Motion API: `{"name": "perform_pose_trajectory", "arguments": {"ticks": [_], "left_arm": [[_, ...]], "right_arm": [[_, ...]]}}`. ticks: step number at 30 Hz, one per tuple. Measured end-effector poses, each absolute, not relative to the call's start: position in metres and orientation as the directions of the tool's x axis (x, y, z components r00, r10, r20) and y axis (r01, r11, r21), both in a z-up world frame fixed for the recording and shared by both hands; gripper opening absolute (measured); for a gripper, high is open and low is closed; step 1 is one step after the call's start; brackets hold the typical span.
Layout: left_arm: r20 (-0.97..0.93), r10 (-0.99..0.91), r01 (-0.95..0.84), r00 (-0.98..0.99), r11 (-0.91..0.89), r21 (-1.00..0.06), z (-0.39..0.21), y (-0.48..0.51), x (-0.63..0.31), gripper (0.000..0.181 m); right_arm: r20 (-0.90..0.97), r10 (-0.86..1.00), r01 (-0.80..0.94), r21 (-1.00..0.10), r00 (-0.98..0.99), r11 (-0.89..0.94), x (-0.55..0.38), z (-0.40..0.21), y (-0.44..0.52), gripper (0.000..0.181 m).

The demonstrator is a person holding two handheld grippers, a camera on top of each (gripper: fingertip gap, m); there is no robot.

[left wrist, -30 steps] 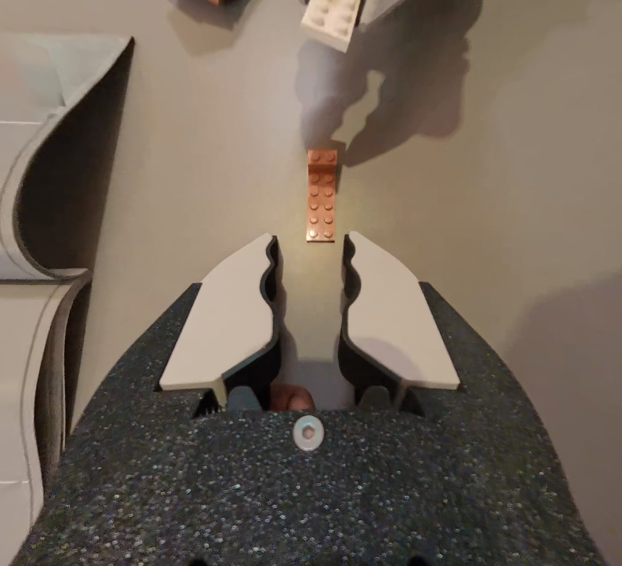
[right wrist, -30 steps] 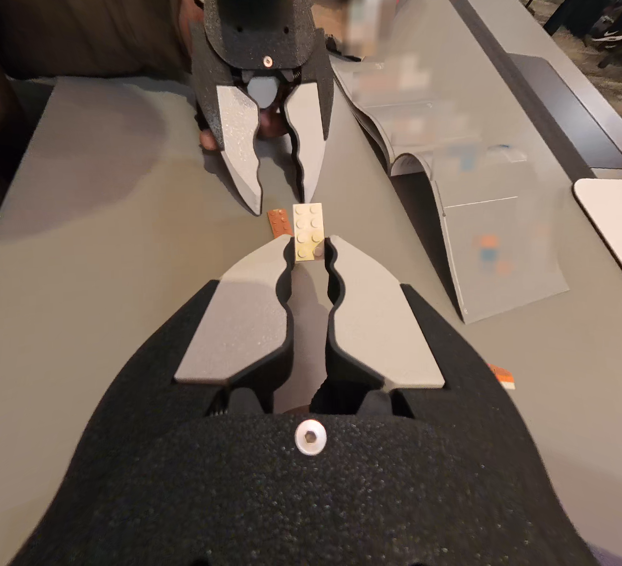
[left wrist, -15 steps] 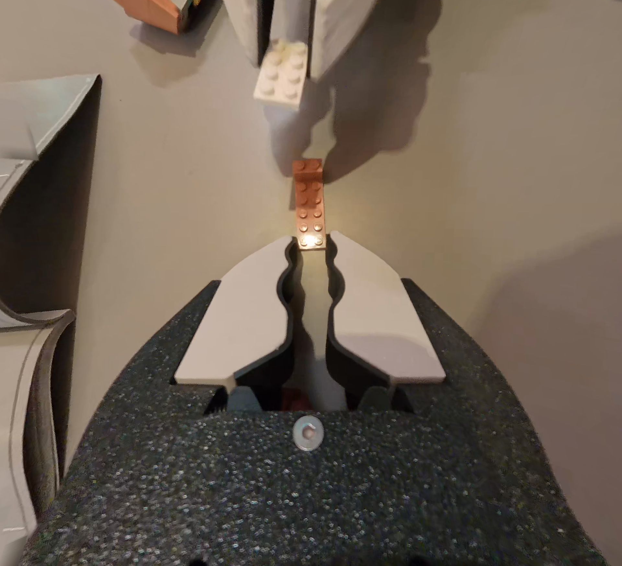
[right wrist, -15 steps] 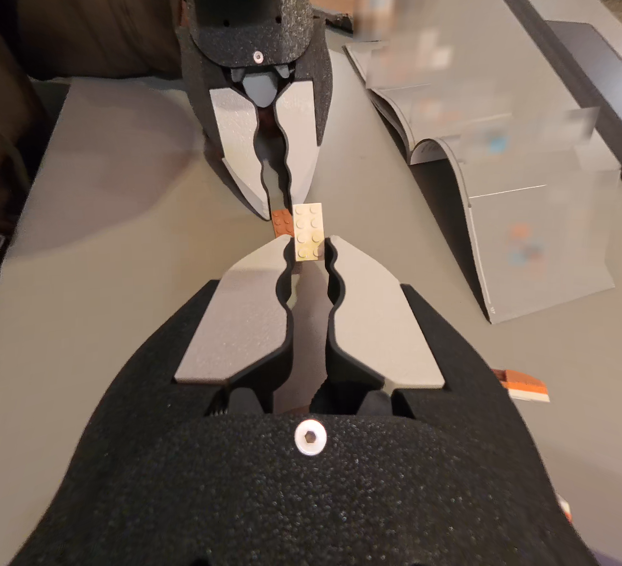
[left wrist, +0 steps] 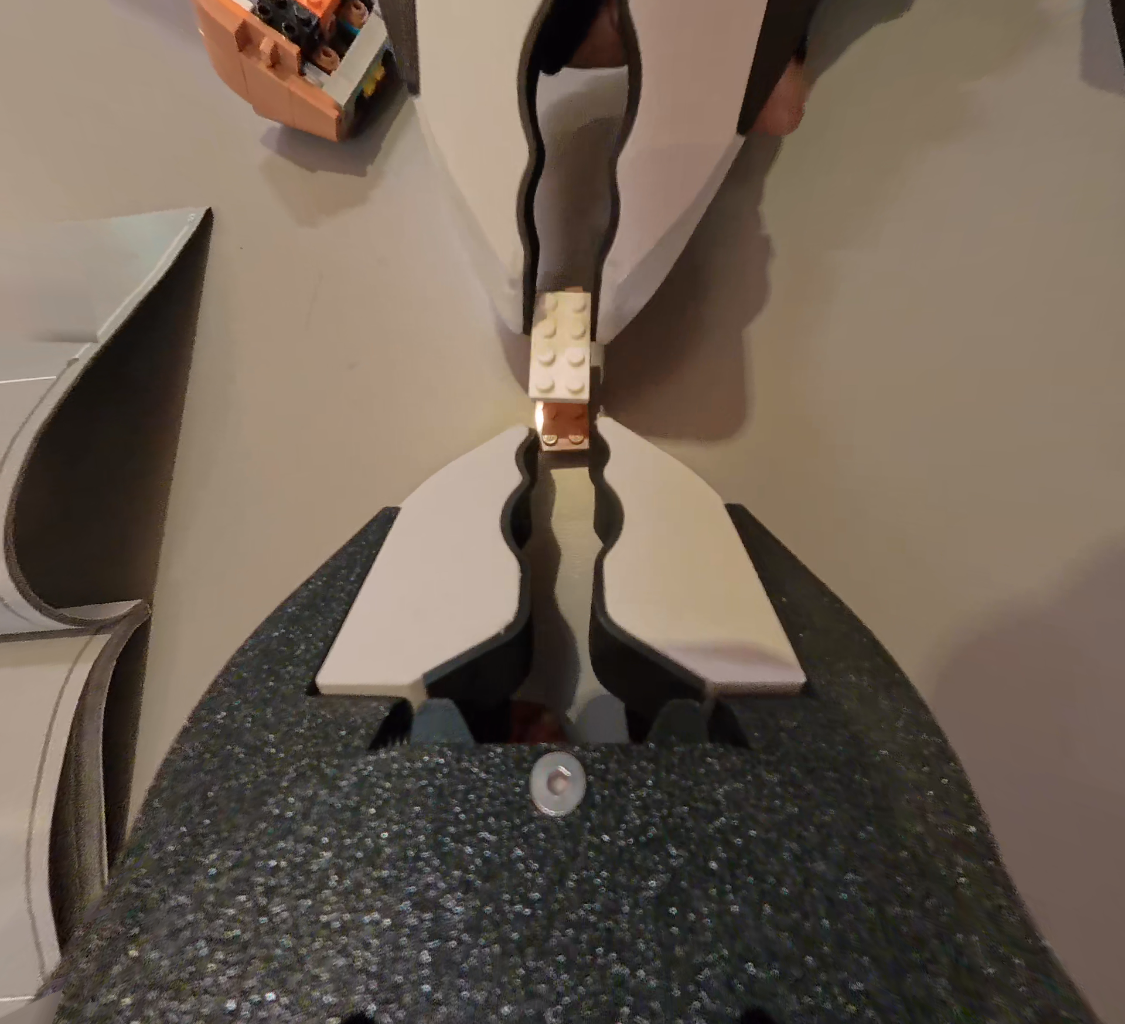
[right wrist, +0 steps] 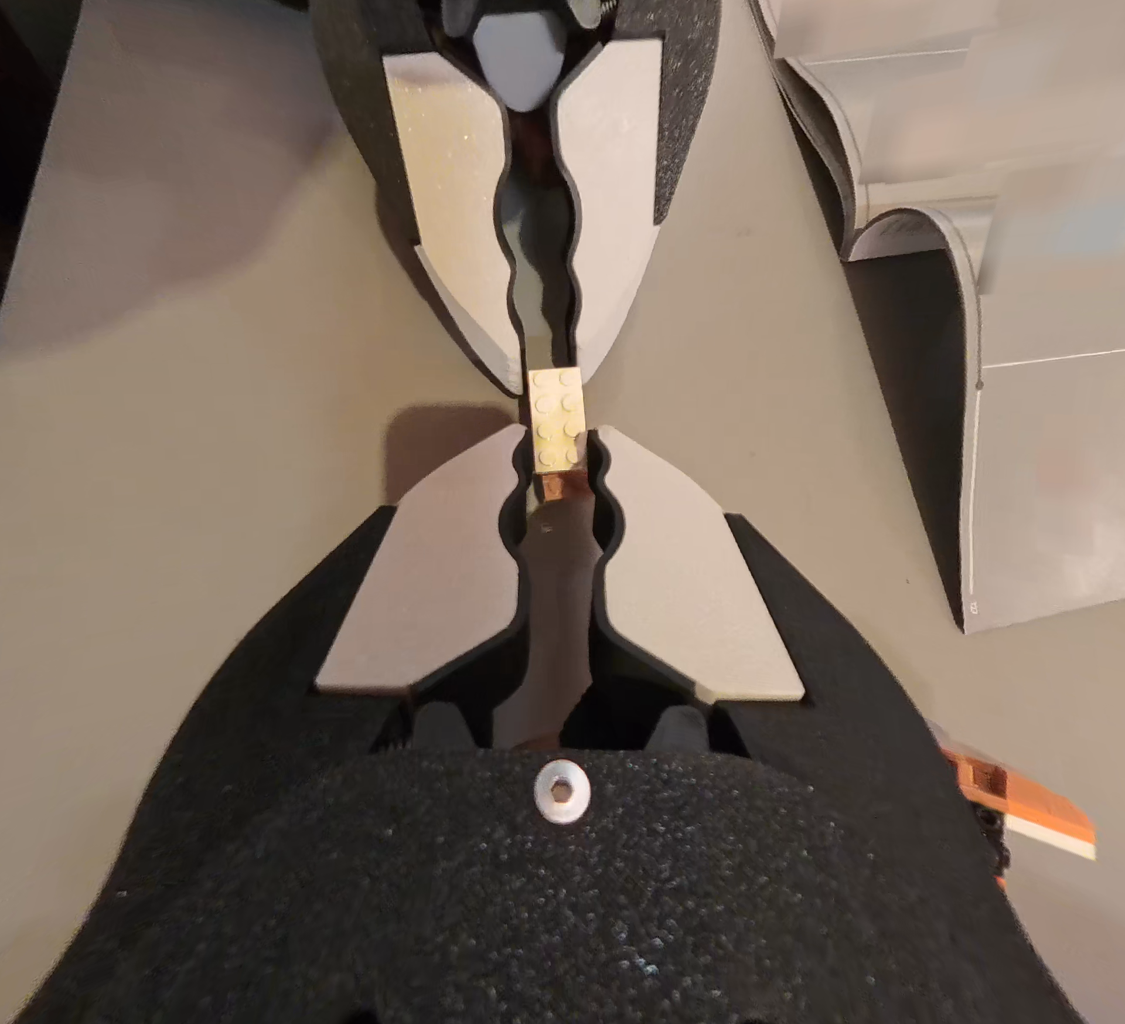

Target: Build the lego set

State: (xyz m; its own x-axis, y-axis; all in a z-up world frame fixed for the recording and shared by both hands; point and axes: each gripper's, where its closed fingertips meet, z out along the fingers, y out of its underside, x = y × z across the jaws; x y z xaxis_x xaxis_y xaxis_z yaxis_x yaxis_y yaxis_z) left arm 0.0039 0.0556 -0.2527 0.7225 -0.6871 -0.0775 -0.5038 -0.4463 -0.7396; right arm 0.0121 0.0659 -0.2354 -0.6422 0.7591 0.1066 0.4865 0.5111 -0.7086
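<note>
Two hand-held grippers meet tip to tip over the bench [left wrist: 913, 446].

Left hand-held gripper [left wrist: 565, 437] pinches the brown plate [left wrist: 566, 423]; right hand-held gripper [right wrist: 557, 437] clamps the cream plate [right wrist: 555, 419] lying on top of it.

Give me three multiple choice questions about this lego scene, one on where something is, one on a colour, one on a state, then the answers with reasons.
1. Where does the tan plate sit?
A. on top of the brown plate
B. on the open booklet
C. alone on the table

2. What colour is the curved hull of the partly built model?
A. blue
B. orange-brown
C. green

3. How does the right gripper stand?
A. wide open
B. closed on the tan plate
C. out of view

Answers: A, the brown plate shows just beneath the tan one; B, the hull pieces are orange-brown; B, its fingers flank the tan plate's sides.
</note>
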Motion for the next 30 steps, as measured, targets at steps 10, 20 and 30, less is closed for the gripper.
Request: {"name": "perform_pose_trajectory", "arguments": {"ticks": [10, 20, 30], "left_arm": [[-0.107, -0.688, -0.517, 0.718, -0.424, -0.744, -0.248, 0.056, 0.003, 0.016], [-0.115, -0.686, -0.517, 0.718, -0.416, -0.748, -0.245, 0.055, 0.002, 0.016], [-0.080, -0.642, -0.454, 0.762, -0.442, -0.773, -0.236, 0.059, -0.012, 0.016]], "right_arm": [[0.132, 0.746, 0.478, -0.692, -0.653, 0.541, 0.010, -0.237, 0.065, 0.017], [0.154, 0.736, 0.470, -0.680, -0.659, 0.563, 0.010, -0.240, 0.066, 0.020], [0.499, 0.667, 0.240, -0.671, -0.553, 0.701, 0.000, -0.213, 0.081, 0.039]]}}
